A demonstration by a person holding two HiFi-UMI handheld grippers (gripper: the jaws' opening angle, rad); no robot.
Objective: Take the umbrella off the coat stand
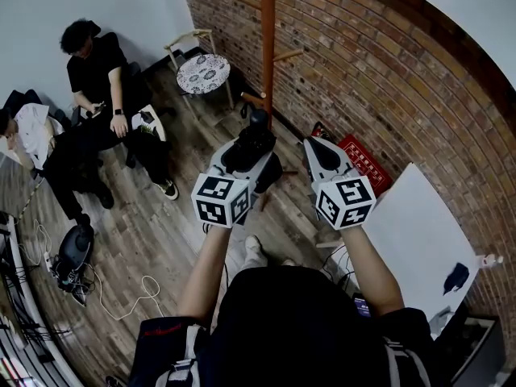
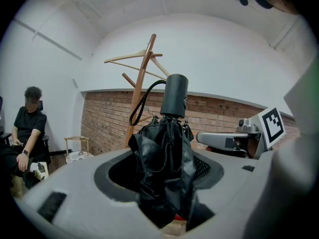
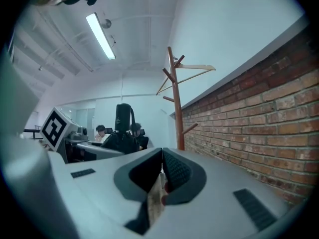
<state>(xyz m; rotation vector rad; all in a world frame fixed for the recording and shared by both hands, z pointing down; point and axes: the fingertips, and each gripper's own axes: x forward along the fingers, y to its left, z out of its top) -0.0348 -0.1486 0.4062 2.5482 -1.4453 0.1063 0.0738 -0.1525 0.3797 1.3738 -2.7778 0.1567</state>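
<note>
Umbrella (image 2: 168, 148), folded, black, handle up: clamped between the jaws of my left gripper (image 2: 167, 188) and held in the air in front of the coat stand (image 2: 146, 63), apart from it; my right gripper (image 3: 160, 176) is alongside, jaws pressed together on nothing. The lift-off looks done, though the wrist strap (image 2: 137, 106) crosses the pole in the left gripper view, so I only judge it free of the pegs. Next move, as I read it: carry the umbrella clear with a firm clamp, minding the loop.

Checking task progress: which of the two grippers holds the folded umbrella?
The left gripper: its fingers clamp the black folded umbrella; the right gripper is shut on nothing.
</note>
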